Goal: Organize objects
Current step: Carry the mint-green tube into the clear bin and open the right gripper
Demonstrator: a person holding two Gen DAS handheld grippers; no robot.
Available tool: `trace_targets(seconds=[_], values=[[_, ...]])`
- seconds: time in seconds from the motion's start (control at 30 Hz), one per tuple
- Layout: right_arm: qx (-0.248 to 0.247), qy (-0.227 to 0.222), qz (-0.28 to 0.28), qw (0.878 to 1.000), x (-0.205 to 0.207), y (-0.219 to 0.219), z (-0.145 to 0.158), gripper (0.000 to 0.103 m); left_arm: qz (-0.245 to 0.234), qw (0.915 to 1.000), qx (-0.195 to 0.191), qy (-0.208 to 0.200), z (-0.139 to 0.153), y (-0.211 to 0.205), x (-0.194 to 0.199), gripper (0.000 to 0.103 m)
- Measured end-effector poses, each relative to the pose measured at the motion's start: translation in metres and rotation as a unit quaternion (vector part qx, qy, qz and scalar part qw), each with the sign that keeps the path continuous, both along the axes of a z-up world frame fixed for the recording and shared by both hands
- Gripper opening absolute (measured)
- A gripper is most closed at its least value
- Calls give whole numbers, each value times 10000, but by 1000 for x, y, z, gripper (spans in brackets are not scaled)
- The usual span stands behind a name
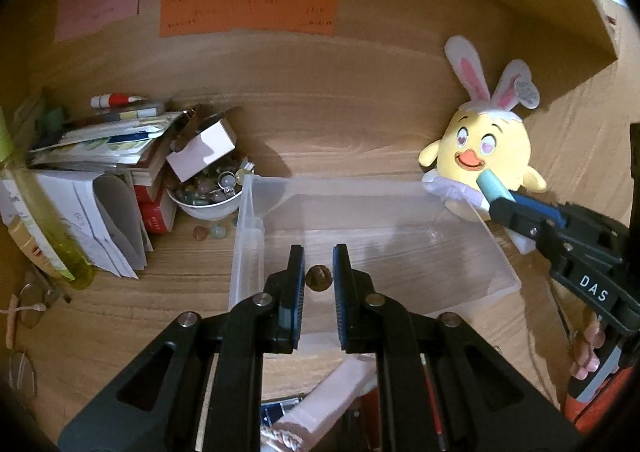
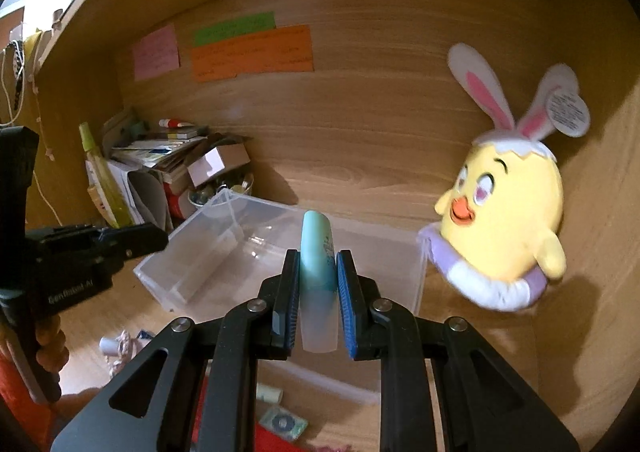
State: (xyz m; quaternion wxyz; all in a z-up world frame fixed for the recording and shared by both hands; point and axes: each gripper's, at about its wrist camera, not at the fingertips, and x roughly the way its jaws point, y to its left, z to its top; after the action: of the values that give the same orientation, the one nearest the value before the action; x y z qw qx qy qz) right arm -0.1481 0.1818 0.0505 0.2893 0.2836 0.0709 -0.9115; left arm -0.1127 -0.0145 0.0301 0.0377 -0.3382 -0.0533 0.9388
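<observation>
The wood-grain tabletop (image 1: 360,123) fills a nook with smooth wooden walls, where pink, green and orange paper notes (image 1: 248,9) are stuck flat on the back panel. A clear plastic bin (image 1: 400,252), rectangular with thin glossy walls, sits in the middle of the surface and looks bare inside. Just beside its far right corner leans a soft yellow chick toy (image 1: 484,155) with white and pink rabbit ears and a frilly lilac collar. Left of the bin a messy stack of books and papers (image 1: 100,155) carries a small open cardboard box (image 1: 202,149), tilted over a round white bowl (image 1: 206,203) heaped with glassy beads and stones; a few stones lie loose on the wood beside it.

The right gripper (image 2: 319,272) has its fingers pinching a smooth tube (image 2: 316,252), mint at the far end and pale frosted near the camera, held above the bin's near edge. The left gripper (image 1: 319,276) has its fingers drawn nearly together around a small round brownish ball (image 1: 318,279), perhaps a nut or bead, over the bin's front left part; the pads appear to touch it.
</observation>
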Motion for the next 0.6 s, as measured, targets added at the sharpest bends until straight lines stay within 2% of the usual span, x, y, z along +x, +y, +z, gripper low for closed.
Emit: trace_targets(seconds=[0.23,0.5,0.6], values=[[93,-62,86,9999,-21,-19,-4,16,-9,9999,-27,-164,-4,-1,-19,13],[245,-481,179,9984,-41,-26,-32,16,-41,9986,-63,-518,-20,-3,-40,13],[358,-577,178,9975,-46,-29,-42,16,-78,9973,-190,-707,-30,2,-48,13]])
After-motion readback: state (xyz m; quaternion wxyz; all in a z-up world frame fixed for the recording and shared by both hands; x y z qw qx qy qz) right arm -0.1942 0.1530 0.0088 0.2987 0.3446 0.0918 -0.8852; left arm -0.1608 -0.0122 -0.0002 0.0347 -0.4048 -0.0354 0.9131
